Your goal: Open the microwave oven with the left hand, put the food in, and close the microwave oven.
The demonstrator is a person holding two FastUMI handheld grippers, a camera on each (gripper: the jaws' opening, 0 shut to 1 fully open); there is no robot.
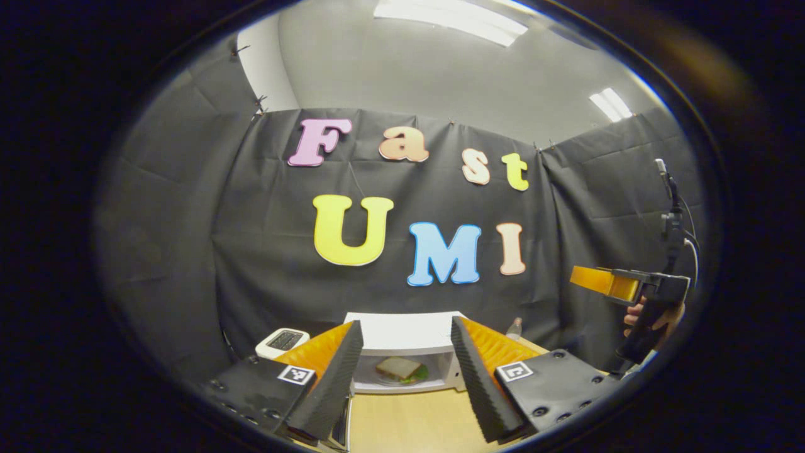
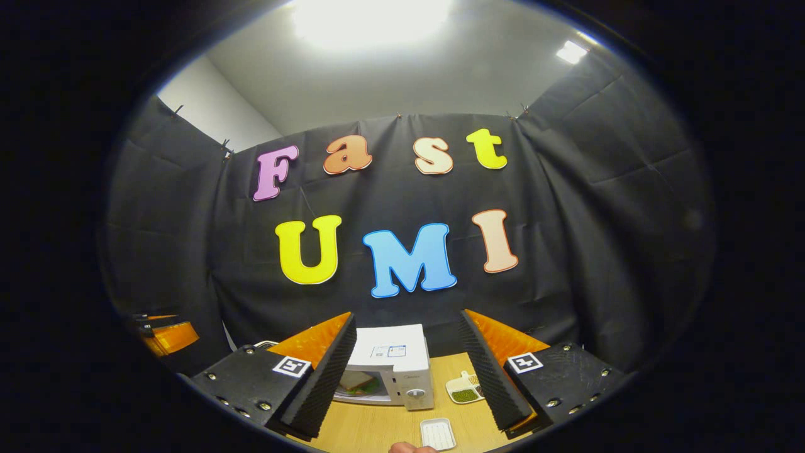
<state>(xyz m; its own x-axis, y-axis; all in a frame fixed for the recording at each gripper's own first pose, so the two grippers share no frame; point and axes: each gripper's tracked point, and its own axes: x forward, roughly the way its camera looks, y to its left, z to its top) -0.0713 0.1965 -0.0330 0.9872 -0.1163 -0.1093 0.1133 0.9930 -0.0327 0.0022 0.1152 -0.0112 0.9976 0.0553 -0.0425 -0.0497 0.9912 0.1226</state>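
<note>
Both hand-held grippers — left point(image 1: 407, 371), right point(image 2: 409, 374) — fingers apart; sandwich point(image 1: 399, 367) inside open microwave point(image 1: 402, 332)

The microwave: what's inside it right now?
Inside the microwave sits a sandwich with some green leaf beside it. What it rests on is too small to tell, and the fingers hide the sides of the cavity.

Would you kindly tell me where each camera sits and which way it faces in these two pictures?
Left gripper view: rides the left gripper, facing the microwave with a sandwich inside; the right gripper and its hand show at right.
Right gripper view: rides the right gripper, facing the microwave from its right; its open fingers frame it.
Shared: microwave, sandwich, wooden table.
</note>
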